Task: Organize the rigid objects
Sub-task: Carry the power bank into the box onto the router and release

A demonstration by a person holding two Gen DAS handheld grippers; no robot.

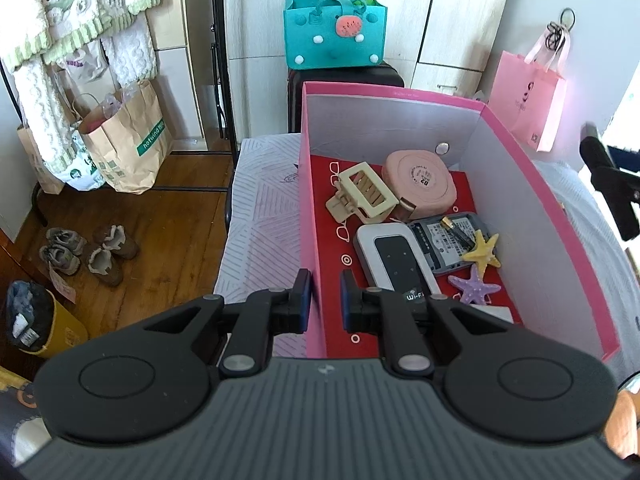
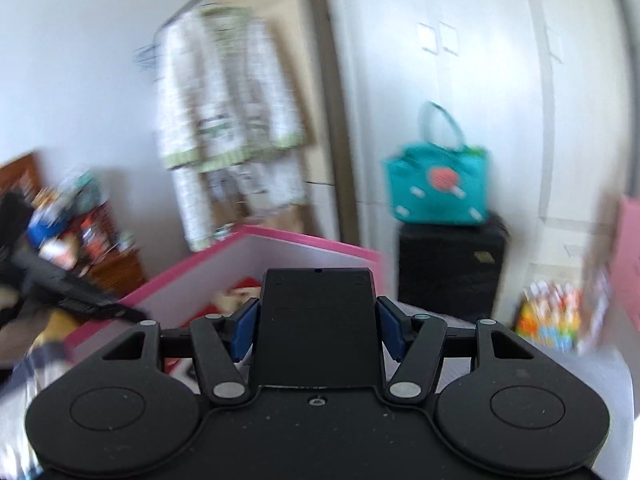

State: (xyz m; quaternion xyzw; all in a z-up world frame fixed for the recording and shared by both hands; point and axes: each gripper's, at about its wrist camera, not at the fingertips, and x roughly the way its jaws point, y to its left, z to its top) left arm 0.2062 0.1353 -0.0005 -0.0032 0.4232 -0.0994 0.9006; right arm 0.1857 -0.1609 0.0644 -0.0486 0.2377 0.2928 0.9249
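Left tool [image 1: 325,300] straddles the near-left wall of the pink box [image 1: 560,216], clenched on it, one finger inside and one outside. Right tool [image 2: 318,326] grips a black flat device [image 2: 318,320] between its blue pads, just beside the box's pink rim. Inside the box lie a cream hair claw [image 1: 362,196], pink tape measure [image 1: 420,182], white Wi-Fi router [image 1: 396,262], hard drive [image 1: 444,242] and two starfish [image 1: 482,254].

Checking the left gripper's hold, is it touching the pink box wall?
Touching. The left wrist view shows the left gripper straddling the pink box wall, both pads against it.
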